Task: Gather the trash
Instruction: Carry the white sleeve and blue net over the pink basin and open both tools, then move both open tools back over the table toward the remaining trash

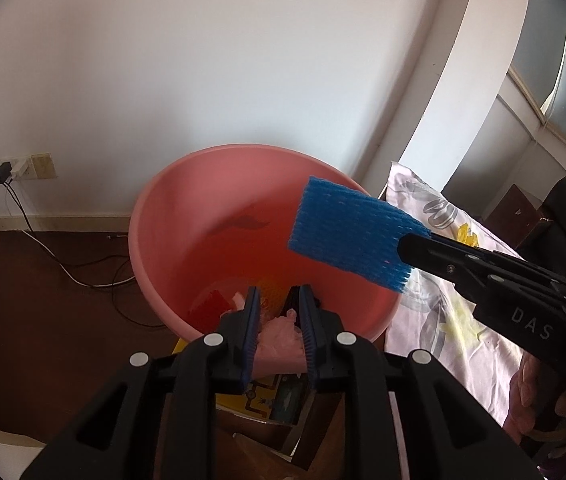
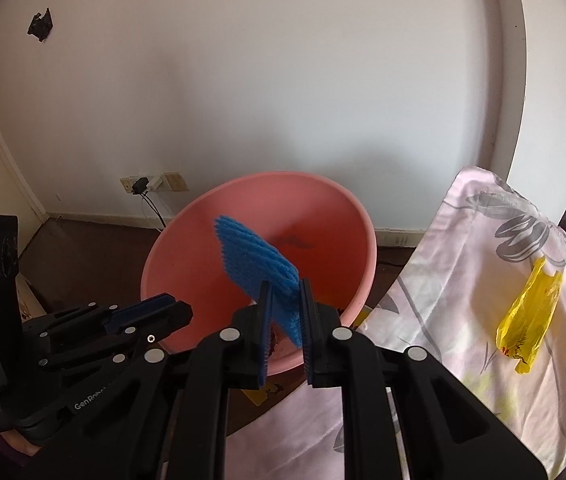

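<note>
White wall behind; pink basin (image 1: 171,216) beside a floral cloth (image 2: 435,280). Right gripper (image 2: 285,320) pinches a blue foam net (image 2: 257,260) by its near end, long axis running forward past the tips, out over the basin's mouth. Left gripper (image 1: 277,320), jaws part spread and pinching nothing, hangs over the near rim. Release looks next. Yellow bag (image 2: 529,316) waits on the cloth.

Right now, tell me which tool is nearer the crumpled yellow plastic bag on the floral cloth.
Right. The right tool, over the pink basin, is beside the cloth holding the yellow bag; the left tool is farther, beyond the basin's opposite side.
</note>
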`<state>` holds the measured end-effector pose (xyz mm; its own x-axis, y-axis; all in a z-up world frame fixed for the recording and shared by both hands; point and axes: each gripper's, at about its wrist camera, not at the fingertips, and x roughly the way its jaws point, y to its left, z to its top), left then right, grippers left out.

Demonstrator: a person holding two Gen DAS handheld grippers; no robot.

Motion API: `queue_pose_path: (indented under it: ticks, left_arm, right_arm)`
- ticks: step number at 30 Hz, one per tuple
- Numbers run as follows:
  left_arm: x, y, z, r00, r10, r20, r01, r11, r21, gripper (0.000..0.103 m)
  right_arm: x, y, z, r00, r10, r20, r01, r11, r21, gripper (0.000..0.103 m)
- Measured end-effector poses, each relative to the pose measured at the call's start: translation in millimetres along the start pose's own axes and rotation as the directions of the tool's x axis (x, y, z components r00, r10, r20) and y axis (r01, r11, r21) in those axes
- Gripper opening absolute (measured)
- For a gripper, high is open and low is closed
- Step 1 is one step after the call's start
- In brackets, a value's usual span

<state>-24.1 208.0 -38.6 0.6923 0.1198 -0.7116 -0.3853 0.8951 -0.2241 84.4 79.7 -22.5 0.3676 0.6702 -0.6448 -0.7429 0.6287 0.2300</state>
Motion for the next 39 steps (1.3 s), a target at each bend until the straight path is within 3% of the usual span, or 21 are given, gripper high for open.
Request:
queue_pose_path:
  ticks: [5, 8, 9, 32, 39]
  left_arm:
    - [-1.3, -0.1, 0.2, 1.000, -0.003, 0.005, 0.003, 1.000, -0.002, 0.022]
    - [-2.2, -1.2, 0.2, 1.000, -0.006, 0.007, 0.006, 1.000, 0.003, 0.023]
    - [-2.6, -1.8, 0.4, 1.000, -0.009, 0.008, 0.009, 1.000, 0.006, 0.023]
    - [-16.6, -36.6, 4.1, 0.998, -0.053, 0.035, 0.050, 0.995, 0.084, 0.027]
    - [-16.9, -60.5, 2.1, 0.996, -0.090, 0.026, 0.086, 0.987, 0.133, 0.027]
  right_arm:
    - [0.3, -0.3, -0.5, 1.000, 0.007, -0.004, -0.007, 1.000, 0.010, 0.016]
    - [-1.0, 0.6, -1.6, 1.000, 0.019, 0.000, -0.019, 1.000, 0.015, 0.033]
    - [-1.5, 0.8, -1.8, 1.000, 0.023, 0.003, -0.023, 1.000, 0.015, 0.033]
    - [-43.1, -24.4, -24.7, 0.999, 0.004, 0.047, -0.008, 0.996, 0.086, 0.033]
    - [-71.9, -44.9, -46.0, 0.996, -0.055, 0.064, 0.046, 0.991, 0.127, 0.033]
